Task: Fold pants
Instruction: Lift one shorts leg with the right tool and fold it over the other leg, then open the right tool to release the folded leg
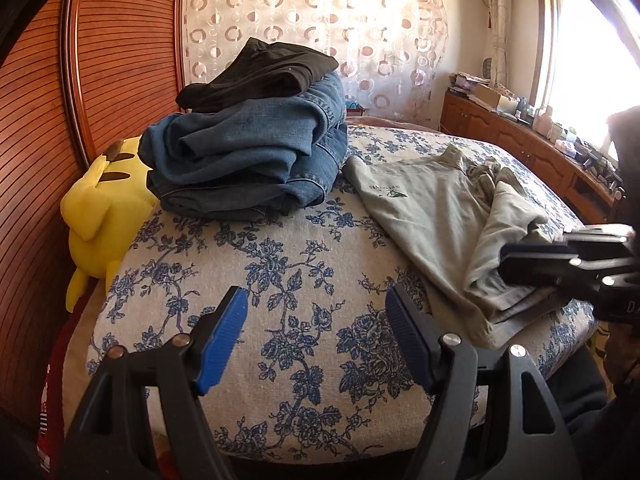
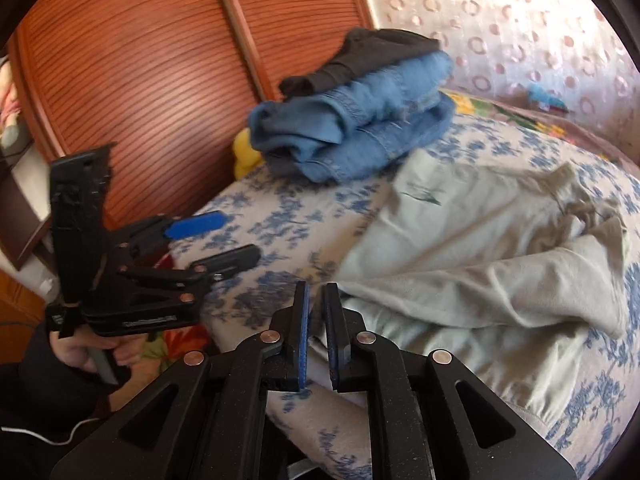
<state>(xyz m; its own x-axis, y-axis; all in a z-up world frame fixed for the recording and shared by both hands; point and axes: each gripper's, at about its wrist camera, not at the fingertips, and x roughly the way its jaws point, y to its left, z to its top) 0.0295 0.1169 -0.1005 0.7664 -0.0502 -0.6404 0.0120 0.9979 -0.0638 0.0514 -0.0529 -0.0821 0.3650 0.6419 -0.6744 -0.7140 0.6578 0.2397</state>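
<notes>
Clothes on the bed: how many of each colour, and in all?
Black garment, top of the stack: 1
Blue jeans, folded in the stack: 2, as far as the layers show
Pale green pants, lying loose on the bed: 1
Total: 4

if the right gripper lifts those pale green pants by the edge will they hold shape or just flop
The pale green pants will probably flop: they already lie in soft creases and a loose fold on the floral bedspread. The fabric looks thin, so likely light. The right gripper, nearly closed at their near edge, would likely lift only that edge while the rest drags. The left gripper is open over the bedspread.
</notes>
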